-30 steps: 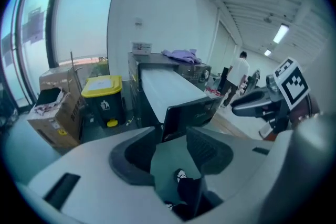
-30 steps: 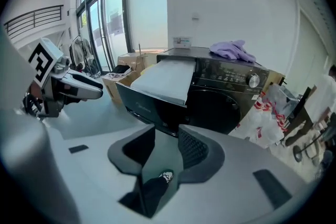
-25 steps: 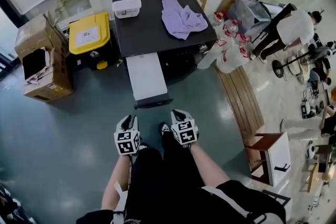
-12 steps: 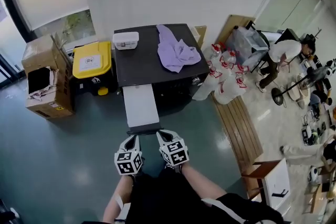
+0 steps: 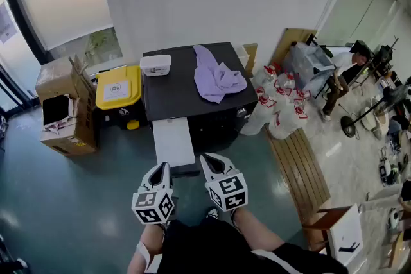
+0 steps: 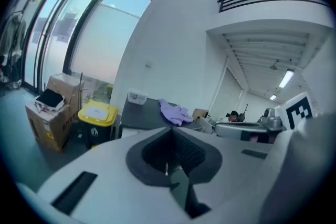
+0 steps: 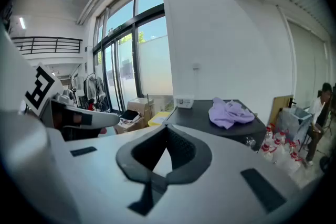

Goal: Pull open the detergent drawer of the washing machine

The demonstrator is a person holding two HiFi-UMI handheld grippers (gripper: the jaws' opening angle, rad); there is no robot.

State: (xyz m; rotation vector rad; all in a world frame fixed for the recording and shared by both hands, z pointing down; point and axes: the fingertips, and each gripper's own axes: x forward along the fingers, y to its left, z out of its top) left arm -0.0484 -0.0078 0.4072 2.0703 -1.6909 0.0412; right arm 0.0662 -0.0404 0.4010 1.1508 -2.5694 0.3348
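a room with a teal floor and a white wall. a black washing machine stands against the wall, with a lilac cloth and a small white box on its top and a yellow-lidded bin beside it. its detergent drawer — a long white tray — sticks out of the front toward the person. near its outer end, the left gripper and right gripper hang side by side — each with jaws pressed together, gripping nothing, clear of the drawer.
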